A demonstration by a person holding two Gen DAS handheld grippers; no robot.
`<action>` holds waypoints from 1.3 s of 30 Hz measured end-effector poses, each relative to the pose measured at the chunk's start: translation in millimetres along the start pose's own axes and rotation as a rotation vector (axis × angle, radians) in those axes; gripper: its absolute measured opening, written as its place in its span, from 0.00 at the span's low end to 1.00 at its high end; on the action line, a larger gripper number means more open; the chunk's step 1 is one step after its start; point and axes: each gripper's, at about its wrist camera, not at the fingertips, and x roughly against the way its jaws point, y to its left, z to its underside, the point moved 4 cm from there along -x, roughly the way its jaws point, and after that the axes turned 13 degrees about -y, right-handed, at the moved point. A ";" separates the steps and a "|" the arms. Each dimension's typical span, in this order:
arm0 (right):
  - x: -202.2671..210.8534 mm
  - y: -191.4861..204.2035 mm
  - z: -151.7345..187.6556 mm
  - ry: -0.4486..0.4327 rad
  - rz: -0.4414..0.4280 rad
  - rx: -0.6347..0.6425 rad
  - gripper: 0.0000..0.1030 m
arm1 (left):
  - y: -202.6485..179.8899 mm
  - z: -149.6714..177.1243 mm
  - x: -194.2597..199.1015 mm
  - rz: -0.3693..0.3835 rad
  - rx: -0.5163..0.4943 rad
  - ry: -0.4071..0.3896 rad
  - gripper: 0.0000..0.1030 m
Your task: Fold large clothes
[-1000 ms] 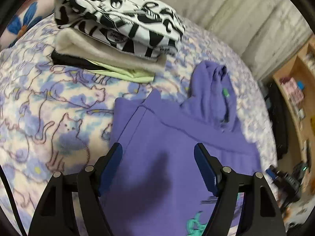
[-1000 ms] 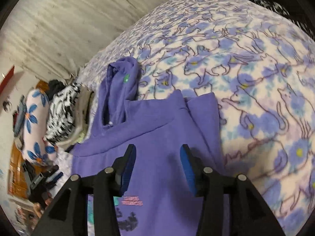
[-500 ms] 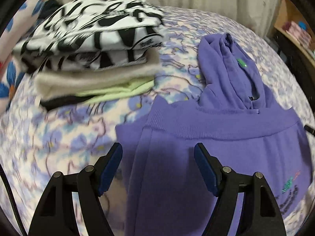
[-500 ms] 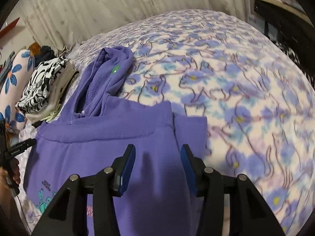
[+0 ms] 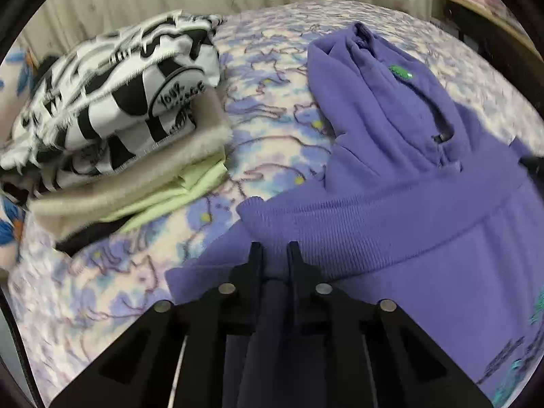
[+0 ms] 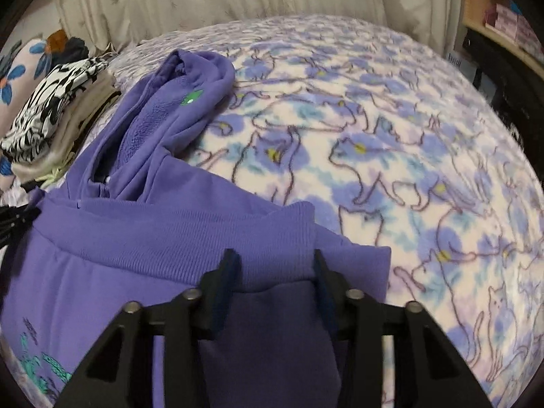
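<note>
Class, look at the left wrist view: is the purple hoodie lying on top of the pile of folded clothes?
No, the purple hoodie lies on the bedspread beside the pile.

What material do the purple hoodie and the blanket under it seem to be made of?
The purple hoodie looks like matte cotton-type knit: its hem band is ribbed, and the hood's inside is fuzzy. The cat-print blanket looks like soft fleece, with a napped surface and slightly blurred print edges.

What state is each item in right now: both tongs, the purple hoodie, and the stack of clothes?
Left tongs: shut on purple hoodie, pinching its ribbed hem.
Right tongs: partly open, straddling the ribbed hem; grip not confirmed.
Purple hoodie: lying on the cat-print fleece blanket, hem folded up toward the hood, which is extended flat.
Stack of clothes: folded, piled beside the hoodie, black-and-white garment on top.
</note>
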 end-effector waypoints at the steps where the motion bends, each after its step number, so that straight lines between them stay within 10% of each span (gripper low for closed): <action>1: 3.1 0.5 -0.3 -0.008 0.017 0.012 0.17 | -2.9 -0.3 2.4 -0.016 -0.017 -0.010 0.09; 13: 64.5 -10.2 -51.1 -0.249 0.000 -0.120 0.10 | 39.3 -39.7 65.2 -0.104 0.175 -0.248 0.07; 22: -35.8 -23.7 -10.0 -0.042 0.088 -0.176 0.10 | 57.7 7.9 -25.7 -0.088 0.394 -0.050 0.08; 31: -23.4 -30.5 -15.3 -0.028 0.070 -0.253 0.25 | 72.0 16.7 -23.1 -0.023 0.491 -0.042 0.33; 39: 34.7 21.2 -21.5 -0.128 0.029 -0.225 0.26 | 28.1 5.4 41.0 -0.043 0.384 -0.140 0.41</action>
